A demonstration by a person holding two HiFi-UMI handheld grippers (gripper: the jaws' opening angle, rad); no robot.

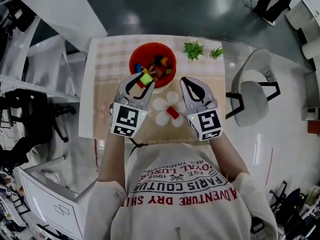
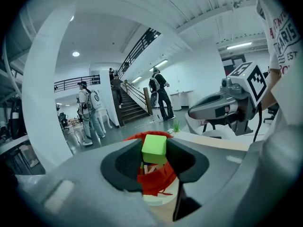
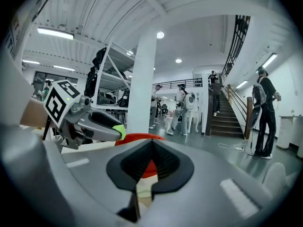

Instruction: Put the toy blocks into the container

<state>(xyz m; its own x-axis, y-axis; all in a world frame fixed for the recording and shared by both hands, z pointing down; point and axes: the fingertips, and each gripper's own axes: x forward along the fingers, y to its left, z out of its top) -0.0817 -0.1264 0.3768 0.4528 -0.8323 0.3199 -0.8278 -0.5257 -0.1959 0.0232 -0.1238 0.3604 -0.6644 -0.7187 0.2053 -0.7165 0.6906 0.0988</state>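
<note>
Holding a green block [image 2: 154,148] tight between its jaws, the left gripper [image 1: 143,81] hangs over the near edge of the red bowl [image 1: 135,59], so the block can drop in with the other toy blocks [image 1: 159,68]. The right gripper [image 1: 186,83] has its jaws pressed together with nothing in them. One red block [image 1: 173,112] lies on the flower mat [image 1: 161,104], waiting, I think, for its turn.

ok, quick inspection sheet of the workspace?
Surface: table, cloth-covered.
Job's things: green block held near the bowl, which holds blocks; red block on a flower mat.
Clutter: two plants.
Grippers: left gripper shut on green block; right gripper shut, empty.
Cables: cable on the floor by the stairs.
Surroundings: chair beside table; people near stairs.
</note>
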